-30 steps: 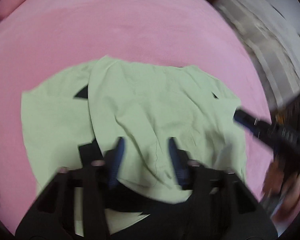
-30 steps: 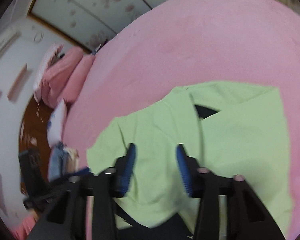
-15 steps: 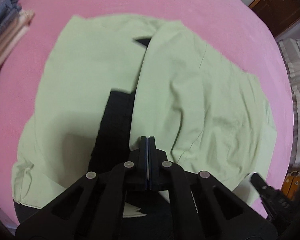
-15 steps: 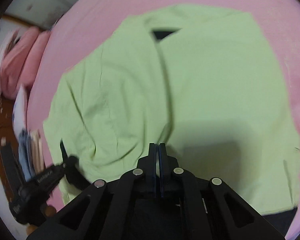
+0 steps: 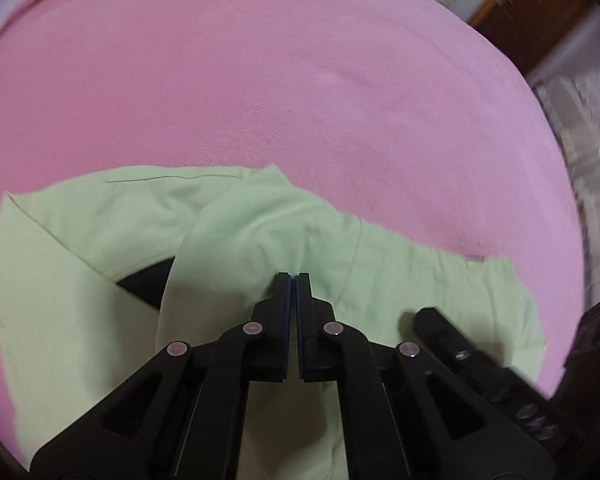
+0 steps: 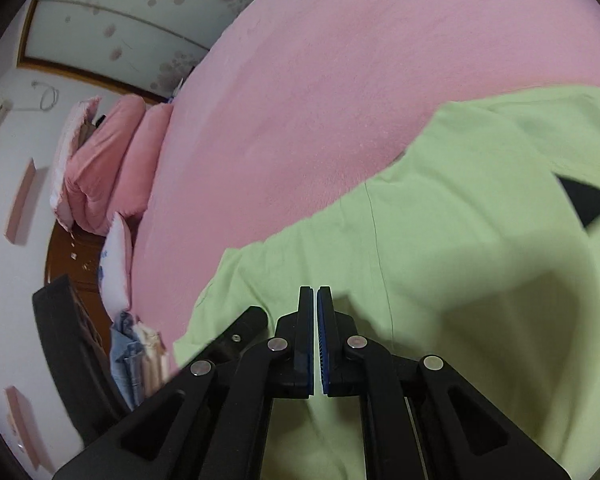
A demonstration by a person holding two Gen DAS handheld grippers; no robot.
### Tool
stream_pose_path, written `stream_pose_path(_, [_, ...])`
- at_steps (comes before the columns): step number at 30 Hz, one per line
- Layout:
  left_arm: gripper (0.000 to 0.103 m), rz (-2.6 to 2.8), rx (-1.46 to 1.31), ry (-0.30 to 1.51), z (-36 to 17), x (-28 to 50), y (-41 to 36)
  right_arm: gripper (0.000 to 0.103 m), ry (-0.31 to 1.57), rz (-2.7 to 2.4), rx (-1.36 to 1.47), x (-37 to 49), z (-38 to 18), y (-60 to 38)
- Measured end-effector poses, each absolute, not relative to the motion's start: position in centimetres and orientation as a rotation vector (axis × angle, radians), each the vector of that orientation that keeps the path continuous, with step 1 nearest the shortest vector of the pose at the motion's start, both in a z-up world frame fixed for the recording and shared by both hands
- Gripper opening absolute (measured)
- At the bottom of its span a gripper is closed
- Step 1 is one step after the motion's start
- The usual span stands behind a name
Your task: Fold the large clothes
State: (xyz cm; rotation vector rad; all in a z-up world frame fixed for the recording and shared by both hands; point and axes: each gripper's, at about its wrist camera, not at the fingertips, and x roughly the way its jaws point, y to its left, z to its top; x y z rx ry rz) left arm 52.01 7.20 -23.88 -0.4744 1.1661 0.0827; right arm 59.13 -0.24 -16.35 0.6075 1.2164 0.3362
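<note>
A pink bed (image 6: 340,80) filled both views, pink pillows (image 6: 112,168) piled at the right view's left edge, folded clothes (image 6: 136,356) stacked below them. The light-green garment (image 5: 80,280) lay across the lower frames. Left hand-held gripper (image 5: 294,280) and right hand-held gripper (image 6: 315,292) hovered clenched over it, grasping nothing.

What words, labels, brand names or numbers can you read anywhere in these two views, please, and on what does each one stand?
None can be read.
The green garment shows no print or tag.
The pink bedspread is plain.
The wall panels carry only a blossom pattern, no writing.
The folded clothes by the bed edge are too small and blurred to tell.
</note>
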Motion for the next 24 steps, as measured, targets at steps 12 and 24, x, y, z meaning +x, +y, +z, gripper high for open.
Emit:
stream_pose_path(12, [0.0, 0.03, -0.562, 1.089, -25.0, 52.1, 8.5, 0.0, 1.112, 0.244, 0.41, 65.3, -19.1, -2.2])
stream_pose_path(24, [0.001, 0.083, -0.496, 1.101, -23.0, 49.2, 9.0, 0.008, 1.049, 0.04, 0.138, 59.8, -18.4, -3.9])
